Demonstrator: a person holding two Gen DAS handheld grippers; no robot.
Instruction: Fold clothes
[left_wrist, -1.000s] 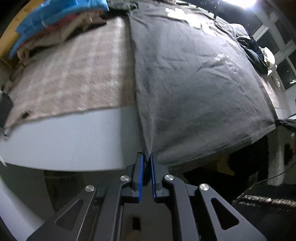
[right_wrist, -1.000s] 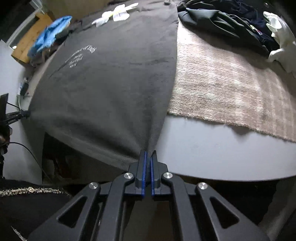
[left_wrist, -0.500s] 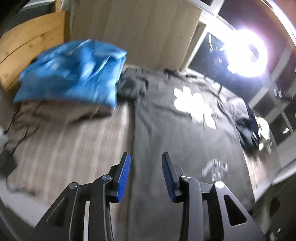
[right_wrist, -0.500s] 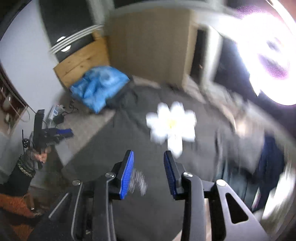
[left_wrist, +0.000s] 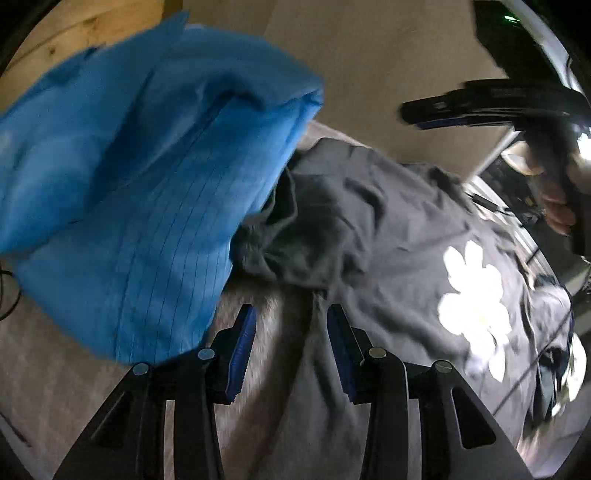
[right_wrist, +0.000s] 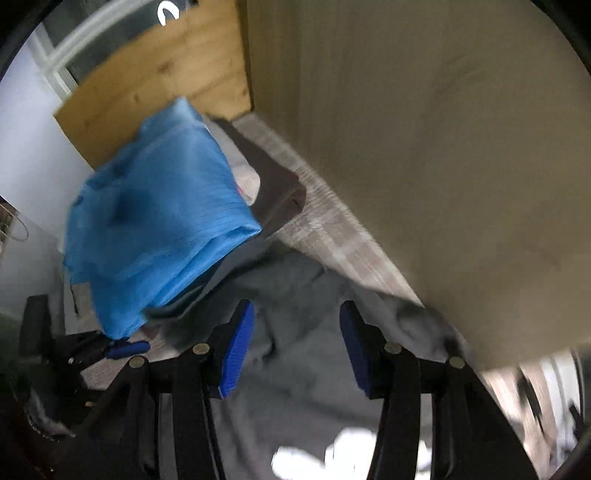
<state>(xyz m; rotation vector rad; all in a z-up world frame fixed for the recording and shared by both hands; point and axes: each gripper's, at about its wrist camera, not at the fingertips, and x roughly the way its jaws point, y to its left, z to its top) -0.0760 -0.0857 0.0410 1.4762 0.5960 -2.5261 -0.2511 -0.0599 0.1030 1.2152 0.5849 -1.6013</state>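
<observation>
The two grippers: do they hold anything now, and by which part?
Nothing is held. The left gripper and the right gripper are both open above the grey T-shirt.

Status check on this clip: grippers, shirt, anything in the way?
Left gripper open, empty. Right gripper open, empty. Grey shirt flat, sleeve end bunched. Blue garment crowding that sleeve.

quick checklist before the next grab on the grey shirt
1. Left gripper open and empty: ok.
2. Right gripper open and empty: ok.
3. Grey shirt lies flat: not ok, its sleeve is bunched.
4. Sleeve free of the blue garment: cannot tell, the blue garment overlaps its edge.
5. Sleeve lined up between the left fingers: ok, just ahead.
6. Sharp view: not ok, both views are blurred.
</observation>
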